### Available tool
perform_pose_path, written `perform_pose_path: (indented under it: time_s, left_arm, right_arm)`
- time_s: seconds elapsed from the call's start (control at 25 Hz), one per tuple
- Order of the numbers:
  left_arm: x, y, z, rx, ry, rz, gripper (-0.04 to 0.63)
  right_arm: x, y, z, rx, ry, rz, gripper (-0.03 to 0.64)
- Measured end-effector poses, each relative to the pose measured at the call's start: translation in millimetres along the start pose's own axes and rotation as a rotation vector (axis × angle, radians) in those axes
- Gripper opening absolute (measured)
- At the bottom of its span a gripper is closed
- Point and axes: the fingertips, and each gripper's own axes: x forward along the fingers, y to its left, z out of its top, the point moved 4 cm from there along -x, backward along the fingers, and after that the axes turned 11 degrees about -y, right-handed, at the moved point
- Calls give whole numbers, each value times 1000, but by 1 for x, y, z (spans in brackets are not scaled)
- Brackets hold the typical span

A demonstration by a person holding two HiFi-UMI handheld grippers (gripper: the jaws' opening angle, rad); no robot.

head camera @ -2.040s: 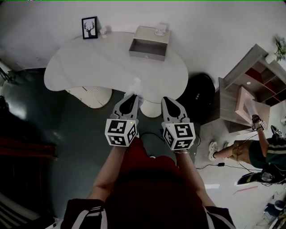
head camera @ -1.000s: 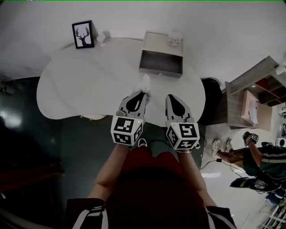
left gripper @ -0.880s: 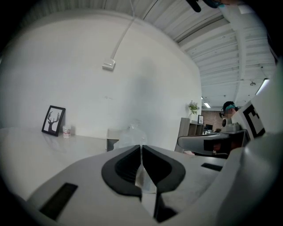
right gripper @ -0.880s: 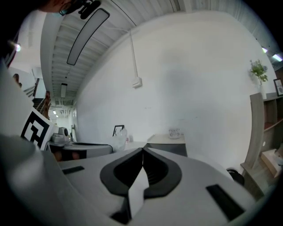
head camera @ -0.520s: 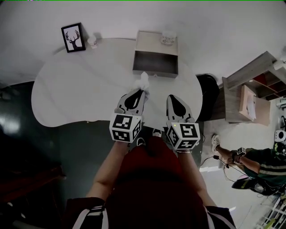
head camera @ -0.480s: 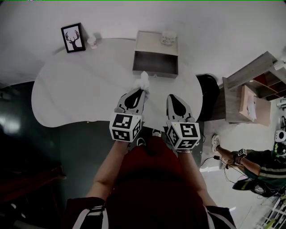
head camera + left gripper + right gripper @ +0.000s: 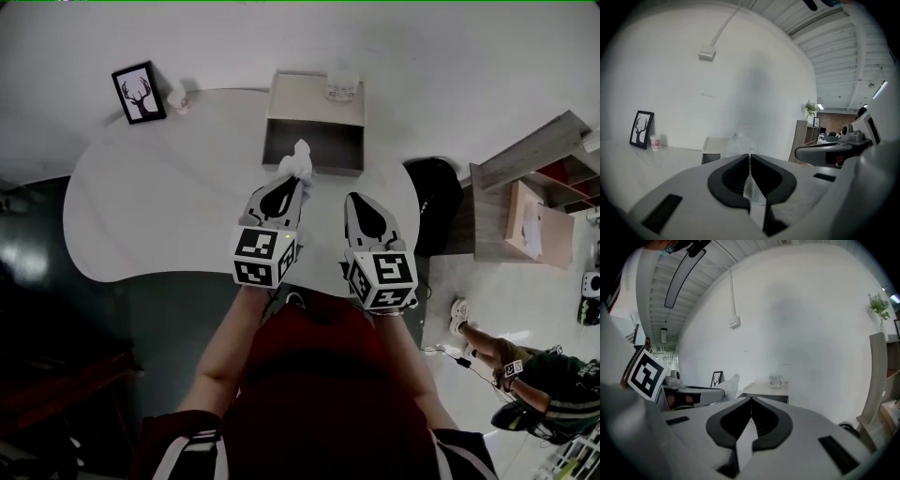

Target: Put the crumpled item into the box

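Observation:
My left gripper (image 7: 292, 180) is shut on the crumpled item (image 7: 299, 157), a whitish, translucent wad that sticks out past the jaw tips. It hangs over the white table (image 7: 159, 197), right at the front edge of the box (image 7: 312, 98), a beige box with a dark grey opening on my side. In the left gripper view the wad (image 7: 738, 144) shows above the closed left gripper (image 7: 750, 157), with the box (image 7: 710, 149) behind it. My right gripper (image 7: 360, 200) is beside the left one, shut, with nothing seen in it (image 7: 750, 401).
A framed deer picture (image 7: 134, 91) and a small cup (image 7: 175, 97) stand at the table's far left. A patterned cup (image 7: 342, 86) sits on the box. A black round object (image 7: 433, 202), a wooden shelf (image 7: 530, 202) and a person (image 7: 548, 389) are at the right.
Both grippers have come forward over the table. The crumpled item, still held by the left gripper, went from near the table's front edge to the box's front.

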Motion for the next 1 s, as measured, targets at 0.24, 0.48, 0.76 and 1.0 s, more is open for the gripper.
perform_pose_path:
  time_s: [0.24, 0.48, 0.76, 1.0]
  left_arm:
    - [35, 2, 2, 11, 19, -9, 35]
    - [66, 6, -2, 13, 43, -28, 35]
    - [93, 8, -6, 37, 86, -78, 35]
    - [112, 11, -11, 57, 117, -103, 35]
  right_arm:
    - [21, -23, 1, -8, 22, 12, 15]
    - [40, -44, 2, -16, 27, 8, 15]
    - [51, -62, -3, -6, 46, -14, 15]
    - [57, -70, -9, 3, 65, -22, 15]
